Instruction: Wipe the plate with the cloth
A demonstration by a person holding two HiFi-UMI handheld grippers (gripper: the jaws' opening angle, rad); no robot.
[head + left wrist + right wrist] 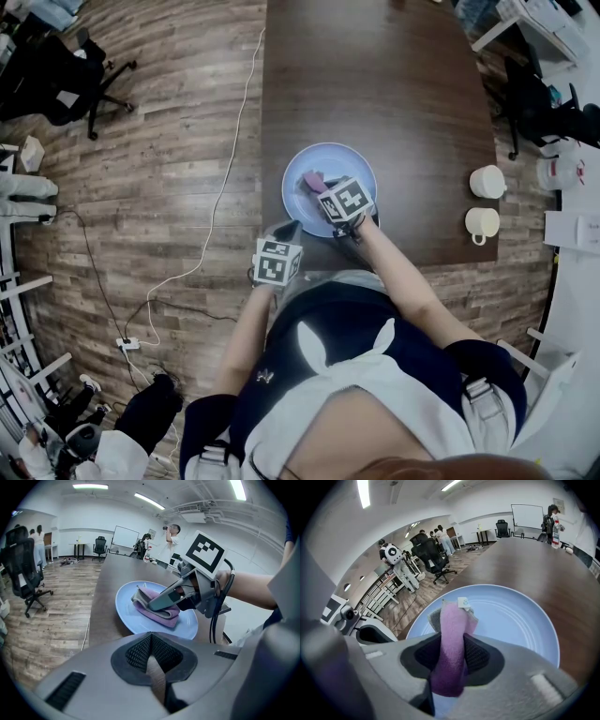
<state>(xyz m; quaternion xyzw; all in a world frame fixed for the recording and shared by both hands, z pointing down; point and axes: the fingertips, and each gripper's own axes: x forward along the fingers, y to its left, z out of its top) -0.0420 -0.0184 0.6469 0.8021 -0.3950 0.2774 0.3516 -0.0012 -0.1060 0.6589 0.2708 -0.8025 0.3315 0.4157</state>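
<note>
The left gripper (151,635) hangs just short of the near rim of the round pale-blue plate (352,161). Its jaw tips meet and nothing is caught between them. Only a thin slit shows behind the tips, with the dark brown wooden table (375,84) visible through it.

The right gripper (451,641) reaches over the near half of the plate, pointing steeply down. Its jaws are clamped on the folded purple cloth with a grey edge (161,613). The cloth fills the gap between the pads and sticks out past the tips. Its free end lies on the plate's inner surface, left of the plate's centre as the head view shows it. A small white label sits at the cloth's far end. The rest of the plate, to the right of and beyond the cloth, is bare.

The plate sits near the table edge closest to the person. To its right, well apart from it, stand two white cups, one (482,222) nearer and one (487,181) just beyond. To the plate's left, off the table, a white cable (220,187) trails over the wood-plank floor. Far beyond the plate, past the table's end, a person (173,536) stands near a whiteboard (125,537).
</note>
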